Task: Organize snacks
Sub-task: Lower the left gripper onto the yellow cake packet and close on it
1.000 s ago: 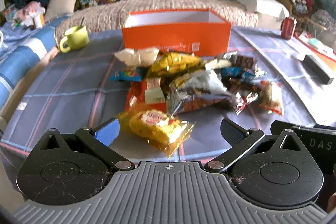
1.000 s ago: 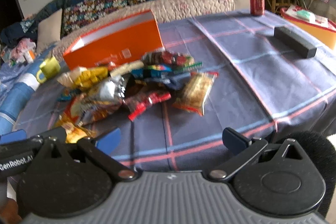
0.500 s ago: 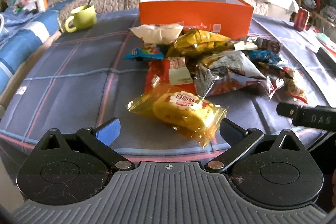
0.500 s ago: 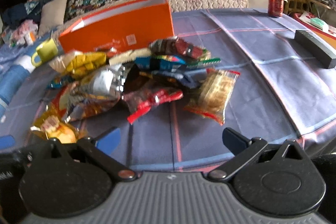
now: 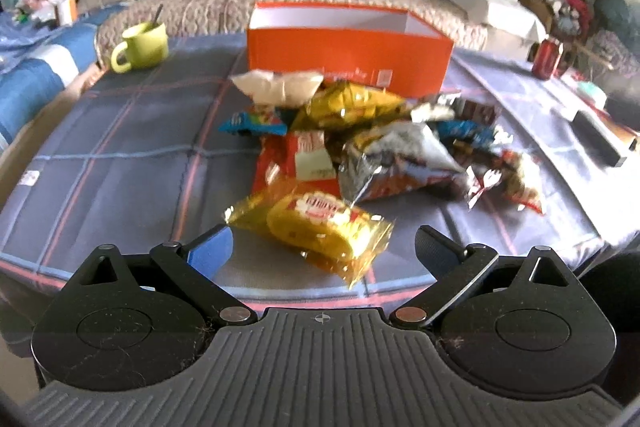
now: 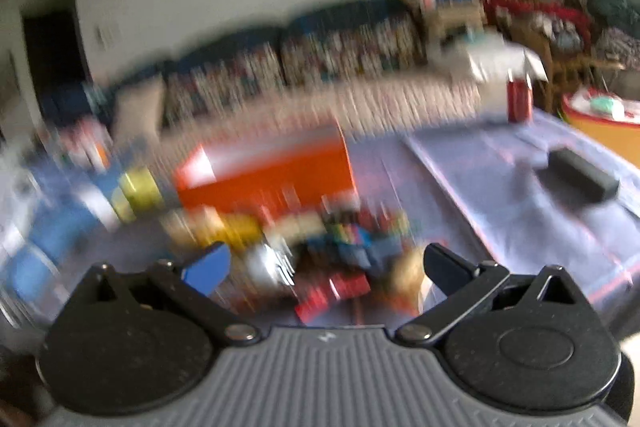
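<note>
The left tongs [image 5: 324, 247] gape, empty, with the yellow pack [image 5: 316, 227] lying on the tabletop [image 5: 120, 155] between their tips; judged, the first pick is in hand, and closing on it comes next, then the orange box [image 5: 348, 51] beyond the pile. The right tongs [image 6: 326, 267] also gape, their view too smeared to sort the snacks.

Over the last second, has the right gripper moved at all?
Yes. The right gripper has swung upward: the orange box and red can sit lower in its heavily blurred view, and the wall picture now shows.
</note>
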`<control>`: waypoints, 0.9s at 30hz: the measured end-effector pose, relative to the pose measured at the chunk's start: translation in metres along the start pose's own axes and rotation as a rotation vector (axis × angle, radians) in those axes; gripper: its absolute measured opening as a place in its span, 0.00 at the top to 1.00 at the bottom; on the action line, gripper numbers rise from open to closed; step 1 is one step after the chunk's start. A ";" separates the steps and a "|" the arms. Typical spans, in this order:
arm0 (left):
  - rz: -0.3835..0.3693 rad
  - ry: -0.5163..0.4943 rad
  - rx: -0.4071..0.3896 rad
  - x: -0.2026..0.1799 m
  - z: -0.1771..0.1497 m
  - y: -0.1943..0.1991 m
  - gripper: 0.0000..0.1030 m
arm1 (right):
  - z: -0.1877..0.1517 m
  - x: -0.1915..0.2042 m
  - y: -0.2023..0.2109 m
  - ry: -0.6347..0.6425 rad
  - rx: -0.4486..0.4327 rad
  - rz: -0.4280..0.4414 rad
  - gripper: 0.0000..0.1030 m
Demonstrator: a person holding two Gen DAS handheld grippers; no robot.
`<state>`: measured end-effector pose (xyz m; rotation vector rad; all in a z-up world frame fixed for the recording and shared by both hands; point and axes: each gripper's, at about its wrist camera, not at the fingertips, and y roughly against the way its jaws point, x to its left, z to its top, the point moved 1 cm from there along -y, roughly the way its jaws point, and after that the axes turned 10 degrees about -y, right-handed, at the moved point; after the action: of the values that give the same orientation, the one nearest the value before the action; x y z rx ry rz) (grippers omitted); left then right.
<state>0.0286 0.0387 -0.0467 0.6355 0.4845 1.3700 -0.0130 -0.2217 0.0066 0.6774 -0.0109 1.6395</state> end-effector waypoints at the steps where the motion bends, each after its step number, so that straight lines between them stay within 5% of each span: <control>1: -0.006 0.005 -0.008 0.001 0.001 0.003 0.29 | 0.003 -0.001 0.003 -0.016 0.011 0.017 0.00; 9: -0.020 0.024 -0.049 0.008 0.004 0.012 0.29 | 0.009 0.007 0.016 0.007 -0.020 -0.022 0.00; 14: -0.041 0.039 0.014 0.008 -0.008 -0.014 0.30 | -0.017 -0.001 -0.017 0.033 0.069 -0.066 0.00; 19: -0.049 0.103 0.031 0.013 -0.019 -0.038 0.45 | -0.051 -0.028 -0.059 -0.030 0.213 -0.100 0.00; 25: -0.024 0.142 0.054 0.009 -0.008 -0.068 0.51 | -0.069 -0.056 -0.091 -0.114 0.308 -0.141 0.00; 27: -0.013 0.124 0.059 0.008 -0.008 -0.074 0.70 | -0.070 -0.058 -0.093 -0.122 0.311 -0.142 0.00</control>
<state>0.0796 0.0415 -0.1021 0.5961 0.6296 1.3922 0.0432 -0.2285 -0.1103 0.9919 0.2035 1.4747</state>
